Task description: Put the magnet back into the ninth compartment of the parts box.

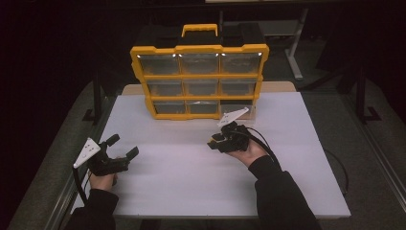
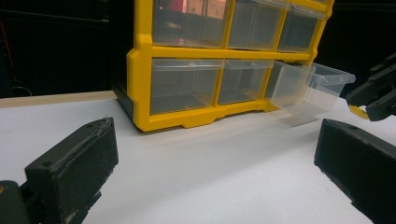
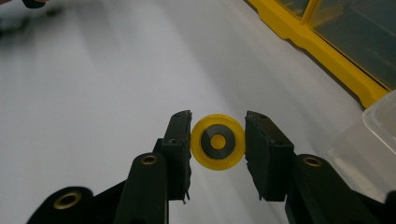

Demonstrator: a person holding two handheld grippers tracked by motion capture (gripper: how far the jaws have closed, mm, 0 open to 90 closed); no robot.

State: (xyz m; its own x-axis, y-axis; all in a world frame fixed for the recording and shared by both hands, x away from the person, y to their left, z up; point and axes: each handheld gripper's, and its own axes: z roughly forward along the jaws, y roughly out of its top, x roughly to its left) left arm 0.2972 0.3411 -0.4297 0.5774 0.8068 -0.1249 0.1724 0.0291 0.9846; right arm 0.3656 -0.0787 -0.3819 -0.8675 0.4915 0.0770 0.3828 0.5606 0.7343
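One yellow wheel (image 3: 217,142) faces the camera, axis level.

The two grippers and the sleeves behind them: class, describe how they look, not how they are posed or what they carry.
Both the left gripper and the right gripper are black, each with two blocky, flat-faced jaws and a pale grey three-cornered plate on top. Brass-coloured rivets mark the right gripper's jaw arms. A black cable trails from each. The person wears dark long sleeves.

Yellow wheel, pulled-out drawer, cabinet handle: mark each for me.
yellow wheel (image 3: 217,142), right gripper view, on its dark inner ring, between the jaws.
pulled-out drawer (image 2: 312,87), left gripper view, on its clear side wall.
cabinet handle (image 1: 199,27), high view, on its yellow top bar.
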